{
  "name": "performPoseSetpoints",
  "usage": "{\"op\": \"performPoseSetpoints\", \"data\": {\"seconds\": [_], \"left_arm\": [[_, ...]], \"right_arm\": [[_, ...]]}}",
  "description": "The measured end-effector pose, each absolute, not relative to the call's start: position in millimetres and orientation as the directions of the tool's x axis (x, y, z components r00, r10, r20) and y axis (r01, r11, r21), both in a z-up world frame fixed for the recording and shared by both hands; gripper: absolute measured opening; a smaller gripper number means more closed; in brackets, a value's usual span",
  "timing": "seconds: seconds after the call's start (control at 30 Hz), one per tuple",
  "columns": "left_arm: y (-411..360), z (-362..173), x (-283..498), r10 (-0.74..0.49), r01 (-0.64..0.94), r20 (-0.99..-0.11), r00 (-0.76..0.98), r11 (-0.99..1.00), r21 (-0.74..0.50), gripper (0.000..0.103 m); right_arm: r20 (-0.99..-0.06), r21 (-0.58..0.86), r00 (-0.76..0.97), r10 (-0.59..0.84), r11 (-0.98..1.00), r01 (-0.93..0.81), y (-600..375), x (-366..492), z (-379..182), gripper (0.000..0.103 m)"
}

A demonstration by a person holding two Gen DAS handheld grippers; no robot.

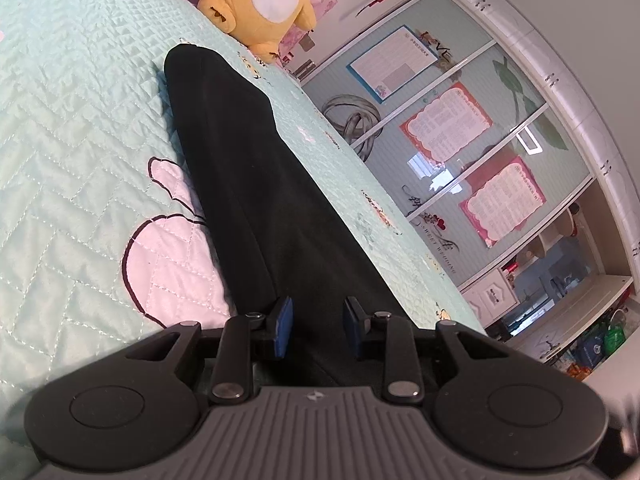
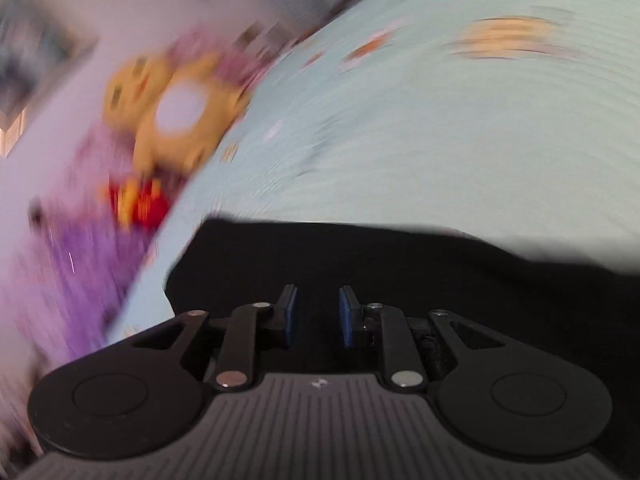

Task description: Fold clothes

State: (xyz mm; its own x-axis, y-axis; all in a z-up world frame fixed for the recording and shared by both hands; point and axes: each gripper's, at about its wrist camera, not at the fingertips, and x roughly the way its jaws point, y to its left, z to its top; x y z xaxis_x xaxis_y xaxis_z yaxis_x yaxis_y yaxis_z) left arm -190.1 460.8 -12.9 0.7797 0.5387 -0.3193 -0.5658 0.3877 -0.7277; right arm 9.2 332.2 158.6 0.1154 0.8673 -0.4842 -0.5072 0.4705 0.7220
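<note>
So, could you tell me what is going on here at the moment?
A person is folding a black garment on a bed with a mint quilted bedspread, holding a gripper in each hand. The left gripper sits over the near end of the garment, its jaws apart. The right gripper is over the dark cloth too, jaws apart with nothing pinched; its view is smeared. A yellow plush toy sits at the head.

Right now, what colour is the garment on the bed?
Plain black garment, lying on the pale mint quilt. Clearest in the left wrist view.
</note>
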Motion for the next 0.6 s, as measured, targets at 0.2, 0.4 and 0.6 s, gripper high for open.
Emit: {"op": "performPoseSetpoints", "data": {"seconds": [0.2, 0.4, 0.6], "left_arm": [[466.1, 17.7, -184.3, 0.504, -0.557, -0.305, 0.808, 0.486, -0.673, 0.037], [548.1, 59.1, -187.2, 0.548, -0.587, -0.328, 0.770, 0.403, -0.702, 0.037], [664.3, 26.1, -204.3, 0.623, -0.726, -0.457, 0.635, 0.280, -0.628, 0.030]], "right_arm": [[-0.302, 0.858, 0.345, 0.889, 0.411, -0.308, 229.4, -0.1, 83.4, 0.000], [-0.307, 0.835, 0.351, 0.885, 0.427, -0.346, 232.8, -1.6, 80.8, 0.000], [-0.303, 0.834, 0.354, 0.885, 0.426, -0.350, 234.6, -3.5, 79.2, 0.000]]}}
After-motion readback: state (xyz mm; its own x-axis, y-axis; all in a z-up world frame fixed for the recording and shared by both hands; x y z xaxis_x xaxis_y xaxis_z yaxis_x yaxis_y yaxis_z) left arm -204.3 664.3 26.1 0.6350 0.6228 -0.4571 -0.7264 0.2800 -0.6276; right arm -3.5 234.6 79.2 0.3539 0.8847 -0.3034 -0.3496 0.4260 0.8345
